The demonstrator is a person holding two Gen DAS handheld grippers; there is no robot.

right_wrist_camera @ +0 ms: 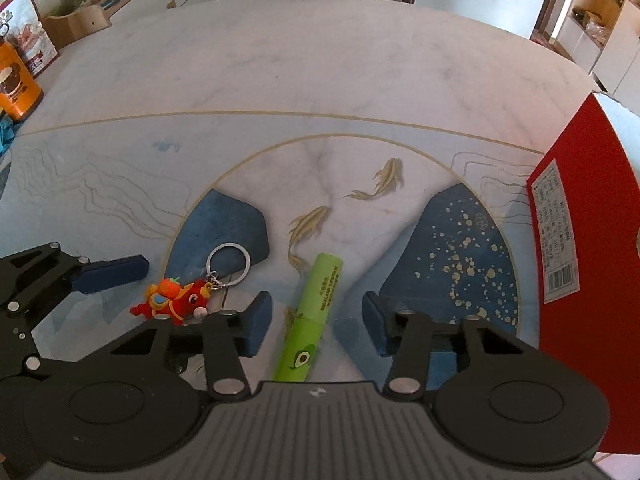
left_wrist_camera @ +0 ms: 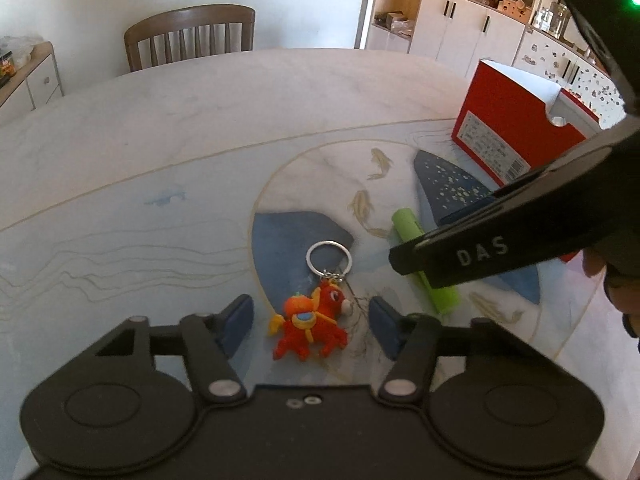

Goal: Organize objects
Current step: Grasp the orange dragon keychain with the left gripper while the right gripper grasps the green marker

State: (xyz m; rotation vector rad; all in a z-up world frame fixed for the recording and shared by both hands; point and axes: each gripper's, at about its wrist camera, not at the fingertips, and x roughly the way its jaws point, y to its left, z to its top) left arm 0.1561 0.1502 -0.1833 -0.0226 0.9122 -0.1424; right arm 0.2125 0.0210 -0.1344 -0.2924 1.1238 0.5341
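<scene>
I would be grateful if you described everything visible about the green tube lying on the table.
The green tube is a slim lime-green cylinder that looks like smooth plastic, with a seam between cap and body, dark lettering along its upper half and a small avocado picture near the lower end. It lies flat on the marble-patterned table, angled slightly, between the open fingers of the right gripper, which do not touch it. The red plush keychain lies apart to its left.

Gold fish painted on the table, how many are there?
2 clearly: one fish farther out, one fish just beyond the green tube. Fainter gold shapes near the tube may be more, partly hidden.
</scene>
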